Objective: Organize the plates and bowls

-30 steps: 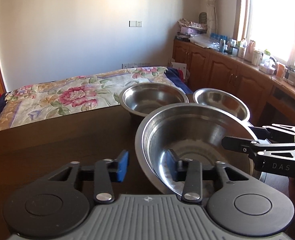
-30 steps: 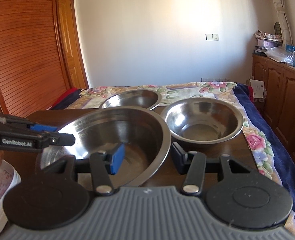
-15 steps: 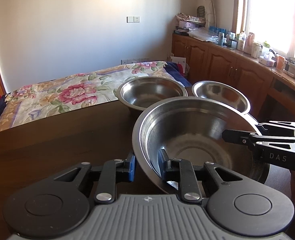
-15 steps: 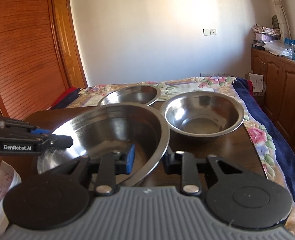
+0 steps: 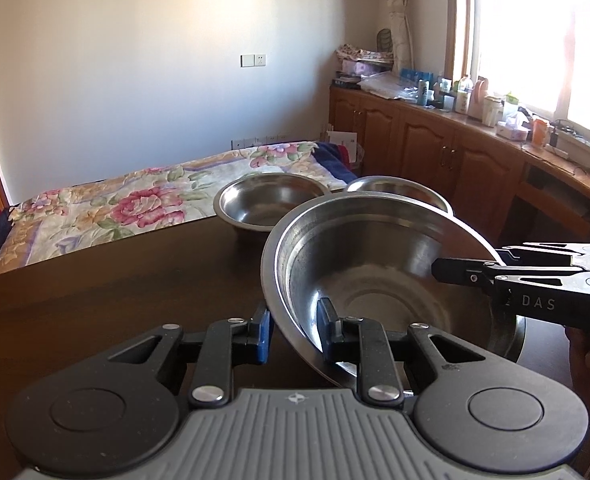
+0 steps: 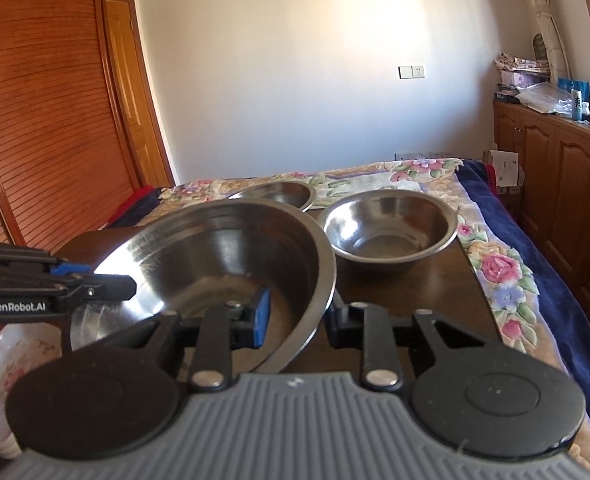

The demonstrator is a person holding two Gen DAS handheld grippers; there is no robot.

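Your left gripper (image 5: 293, 330) has its fingers pinched on the near-left rim of the large steel bowl (image 5: 379, 276), 1 pad outside the wall and 1 inside. Your right gripper (image 6: 297, 318) pinches the opposite rim the same way. The bowl sits tilted between them, over the near part of the dark table (image 5: 115, 284); whether its base touches the wood is hidden.

Expect thin stainless steel: stiff, fairly light, and slick under the pads, so grip low on the rolled rim and keep both sides level, or it may pivot.

All 3 bowls look empty. The 2 smaller steel bowls stand on the far edge of the table, 1 at far left (image 5: 269, 204) and 1 at far right (image 6: 391, 226), close together, free to receive a stack.
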